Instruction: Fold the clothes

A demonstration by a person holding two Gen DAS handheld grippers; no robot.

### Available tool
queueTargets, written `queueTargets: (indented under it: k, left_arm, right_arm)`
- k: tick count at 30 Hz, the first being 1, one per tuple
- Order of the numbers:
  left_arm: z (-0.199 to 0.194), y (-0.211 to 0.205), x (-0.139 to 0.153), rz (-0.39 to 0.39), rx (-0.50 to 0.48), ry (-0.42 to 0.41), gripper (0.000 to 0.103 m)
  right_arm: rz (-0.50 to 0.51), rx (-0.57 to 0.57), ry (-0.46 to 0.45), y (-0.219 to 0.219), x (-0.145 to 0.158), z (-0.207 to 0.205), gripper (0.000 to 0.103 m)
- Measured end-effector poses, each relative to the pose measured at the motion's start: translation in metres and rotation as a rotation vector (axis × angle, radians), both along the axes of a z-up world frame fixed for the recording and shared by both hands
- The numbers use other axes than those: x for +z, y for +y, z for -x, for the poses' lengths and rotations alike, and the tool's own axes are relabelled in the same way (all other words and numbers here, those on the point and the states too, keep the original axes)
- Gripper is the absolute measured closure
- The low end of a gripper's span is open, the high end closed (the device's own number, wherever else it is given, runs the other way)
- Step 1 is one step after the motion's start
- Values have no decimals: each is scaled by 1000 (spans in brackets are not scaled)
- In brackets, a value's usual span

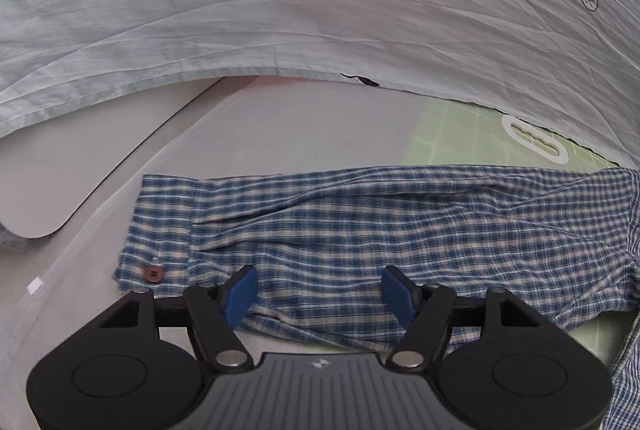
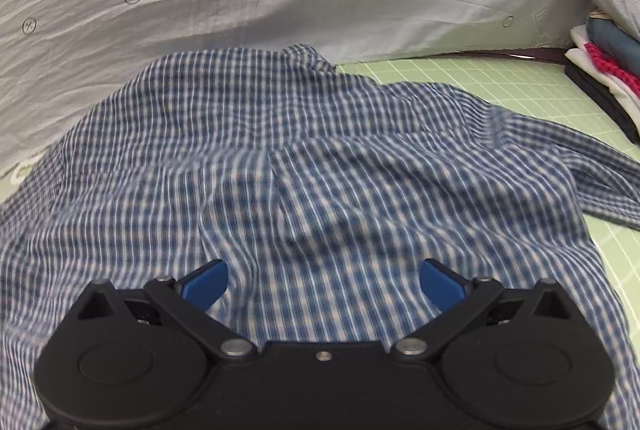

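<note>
A blue-and-white checked shirt lies spread on the work surface. In the left wrist view its sleeve [image 1: 360, 226] stretches across the frame, the cuff with a brown button [image 1: 153, 274] at the left. My left gripper [image 1: 319, 294] hovers open just above the sleeve's near edge, its blue pads apart with nothing pinched. In the right wrist view the shirt body [image 2: 304, 165] fills the middle, wrinkled, with the collar at the far side and the other sleeve trailing right. My right gripper [image 2: 323, 284] is open above the cloth, its blue pads wide apart.
A pale printed sheet [image 1: 320, 9] hangs as a backdrop behind the surface. A green cutting mat [image 2: 500, 81] lies under the shirt's right part. A stack of folded clothes [image 2: 604, 69] sits at the far right. A white board [image 1: 60, 181] lies at the left.
</note>
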State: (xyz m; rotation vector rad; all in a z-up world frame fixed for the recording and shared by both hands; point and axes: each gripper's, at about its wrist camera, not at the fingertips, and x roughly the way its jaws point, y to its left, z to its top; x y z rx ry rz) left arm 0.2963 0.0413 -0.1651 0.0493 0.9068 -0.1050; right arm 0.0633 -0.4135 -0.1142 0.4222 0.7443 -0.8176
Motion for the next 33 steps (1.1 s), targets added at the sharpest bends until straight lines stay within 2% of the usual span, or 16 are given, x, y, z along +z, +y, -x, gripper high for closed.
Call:
queueTargets:
  k: [4,8,13,17,26,33]
  left_arm:
    - [-9,-10,-9,-25,-10,28,30]
    - [-17,-10,-11,-34,4,30,24]
    - [-28,-8,-11,-29,41,38,18]
    - [-33,-8,-12,-31,61,45,15]
    - [-42,-8,-18,-30,92,41,5]
    - [-47,-9,-18,-45,90,58,4]
  right_arm:
    - [27,71,-30,-34,1,-46,0]
    - [39,139,-49,-68,-4,-93,0]
    - [26,197,29,-106,-29,-141,0]
    - [44,198,29,-127,-40,-163,0]
    - [53,156,49,-177,-39,-218,0]
    - [53,196,92,-183,-32,-226,1]
